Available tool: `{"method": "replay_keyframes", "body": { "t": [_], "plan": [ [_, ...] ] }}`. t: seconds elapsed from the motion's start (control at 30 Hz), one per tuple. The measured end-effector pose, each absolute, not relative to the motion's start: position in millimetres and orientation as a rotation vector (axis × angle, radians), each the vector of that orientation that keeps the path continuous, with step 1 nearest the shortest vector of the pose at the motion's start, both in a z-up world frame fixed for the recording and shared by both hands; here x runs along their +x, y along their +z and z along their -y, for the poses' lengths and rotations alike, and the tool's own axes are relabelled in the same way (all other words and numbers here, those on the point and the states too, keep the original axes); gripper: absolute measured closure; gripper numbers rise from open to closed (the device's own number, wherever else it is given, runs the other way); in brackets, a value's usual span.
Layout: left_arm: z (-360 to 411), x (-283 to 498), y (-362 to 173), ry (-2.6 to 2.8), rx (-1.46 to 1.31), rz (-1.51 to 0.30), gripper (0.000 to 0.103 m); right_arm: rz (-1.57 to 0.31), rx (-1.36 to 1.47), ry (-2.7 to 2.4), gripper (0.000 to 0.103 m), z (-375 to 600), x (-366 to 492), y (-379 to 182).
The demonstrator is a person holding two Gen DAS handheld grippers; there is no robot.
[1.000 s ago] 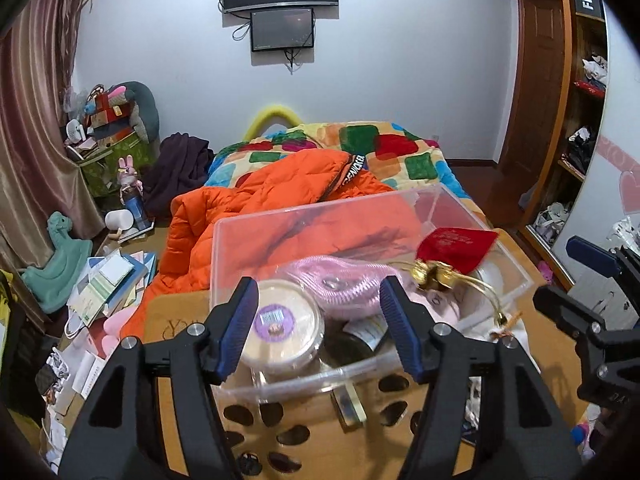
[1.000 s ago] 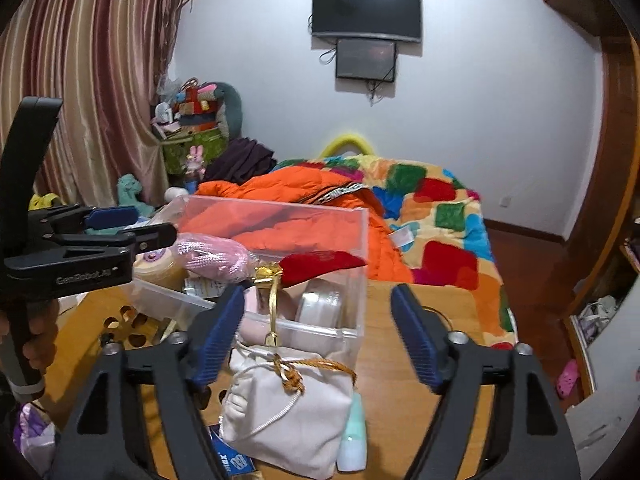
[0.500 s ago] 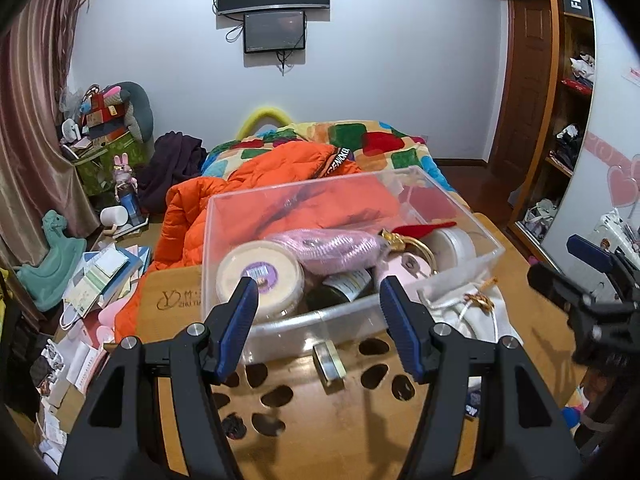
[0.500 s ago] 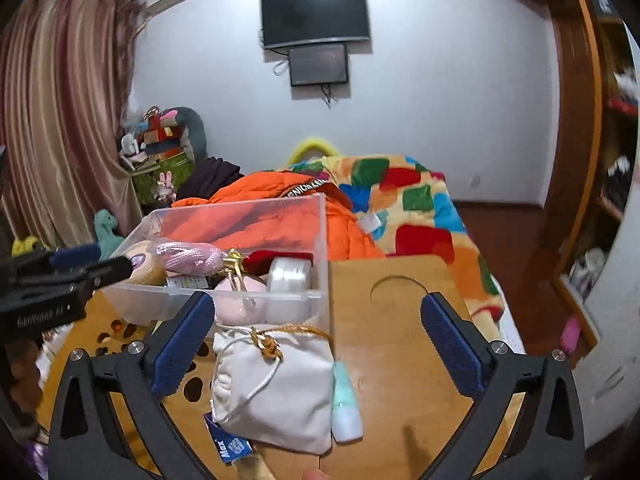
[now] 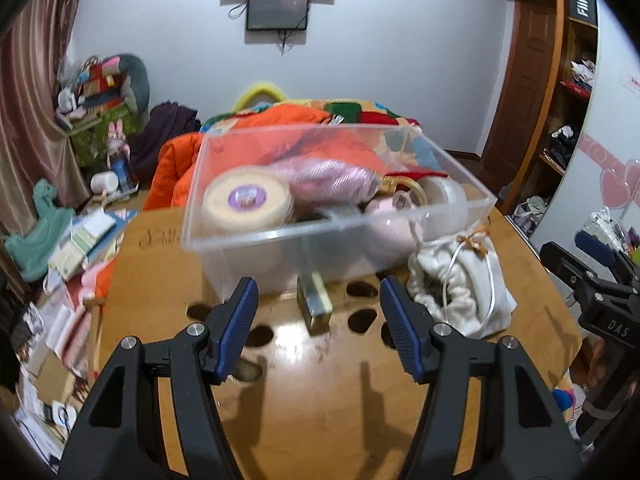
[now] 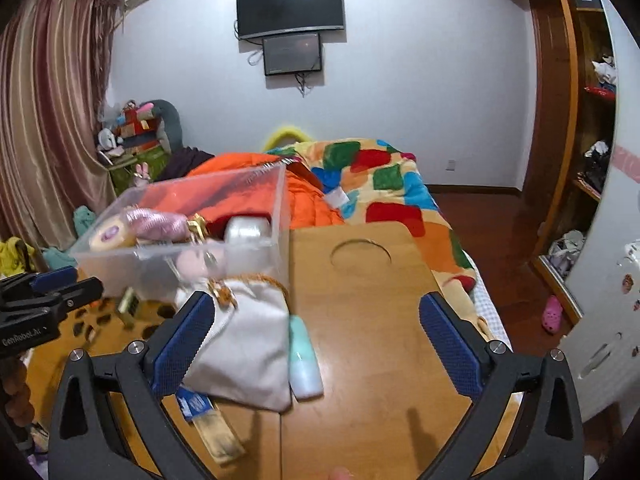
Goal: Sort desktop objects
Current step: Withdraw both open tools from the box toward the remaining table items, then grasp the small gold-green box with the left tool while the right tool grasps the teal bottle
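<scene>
Two open grippers over a wooden tabletop (image 6: 360,300). The clear bin (image 5: 332,216), already holding a round tin (image 5: 246,200), a pink pouch (image 5: 328,176) and a tape roll (image 5: 442,194), stands toward the far left part of the tabletop, its far side at the far edge. Three loose things remain outside it. A white drawstring bag (image 6: 248,344) lies against the bin's near right corner; a mint tube (image 6: 304,360) lies touching the bag's right side, its long axis running from near edge to far edge; a small gold box (image 5: 314,304) lies just in front of the bin's near wall.

The left gripper (image 5: 320,320) is spread wide and empty, with the gold box seen between its fingers and slightly ahead. The right gripper (image 6: 316,344) is spread wider and is also empty; the tube lies between its fingers, the bag beside the left finger. The tube is judged the nearer target for the right gripper, and its axis is in line with the fingers, so closure across its width would be possible without turning the wrist.
</scene>
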State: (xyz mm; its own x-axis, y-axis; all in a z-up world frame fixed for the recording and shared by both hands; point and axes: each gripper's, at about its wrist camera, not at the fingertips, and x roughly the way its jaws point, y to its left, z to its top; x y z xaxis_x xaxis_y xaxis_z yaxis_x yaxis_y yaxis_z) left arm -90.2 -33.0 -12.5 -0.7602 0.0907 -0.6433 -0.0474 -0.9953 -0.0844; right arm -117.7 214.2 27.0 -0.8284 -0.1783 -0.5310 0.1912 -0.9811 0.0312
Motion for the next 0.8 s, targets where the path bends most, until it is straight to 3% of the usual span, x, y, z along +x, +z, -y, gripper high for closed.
{"method": "replay_keyframes", "body": {
  "t": [0.27, 0.53, 0.7, 0.8],
  "plan": [
    [40, -74, -34, 2.89, -1.118, 0.185, 0.04, 0.008, 0.882, -2.759, 0.006, -219, -105, 3],
    [23, -80, -39, 2.858, -1.135, 0.15, 0.04, -0.192, 0.87, -2.672, 0.008, -200, -99, 0],
    [25, -99, -43, 2.862, -1.203, 0.17, 0.042, -0.177, 0.868, -2.638, 0.015, -204, -99, -4],
    [25, -105, -45, 2.879, -1.23, 0.151, 0.05, -0.147, 0.908, -2.622, 0.029, -213, -106, -9]
  ]
}}
